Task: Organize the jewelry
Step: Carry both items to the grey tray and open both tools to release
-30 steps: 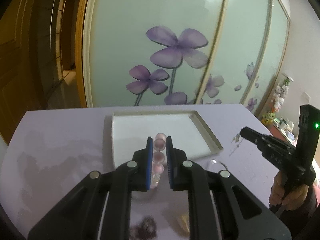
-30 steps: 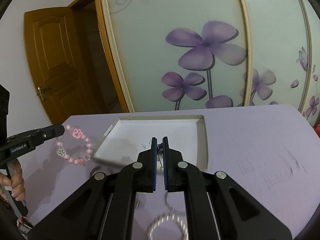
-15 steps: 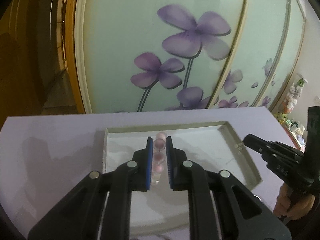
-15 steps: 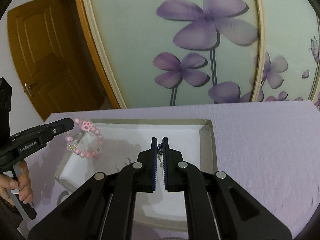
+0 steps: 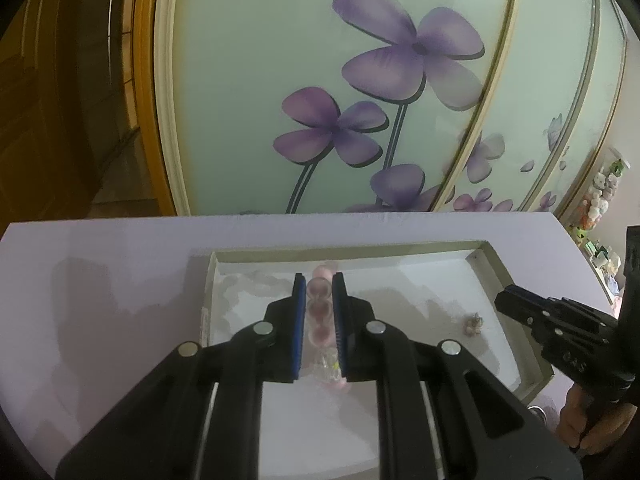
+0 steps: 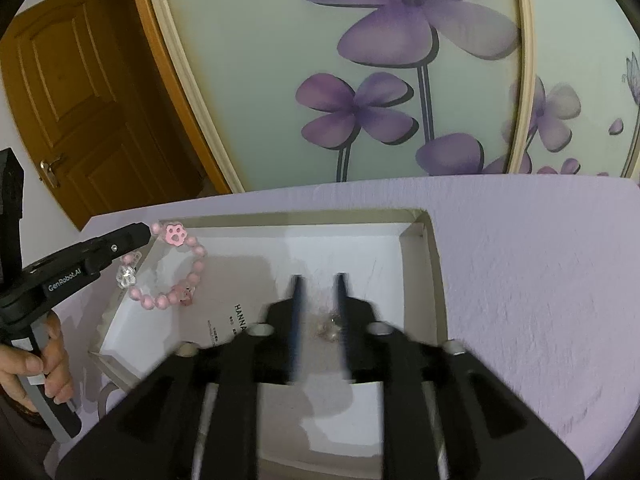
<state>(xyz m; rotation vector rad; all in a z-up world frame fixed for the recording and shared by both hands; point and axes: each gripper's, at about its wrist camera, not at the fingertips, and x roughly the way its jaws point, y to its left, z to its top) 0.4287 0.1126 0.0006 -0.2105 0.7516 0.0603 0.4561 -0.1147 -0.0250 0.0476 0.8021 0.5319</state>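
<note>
While the left gripper hangs over the left part of the white tray, its blue-padded fingers are clenched on a pink bead bracelet. From the right wrist view the bracelet dangles from that gripper's tip above the tray's left edge, a pink paw charm uppermost and a clear flower bead at its left. Right gripper is blurred, fingers parted with a plain gap between them. A small pale piece of jewelry lies on the tray floor in that gap, touching neither finger; the left wrist view shows it just beyond the right gripper's tip. Tray sits on a lilac table, before a glass panel with purple flowers.
</note>
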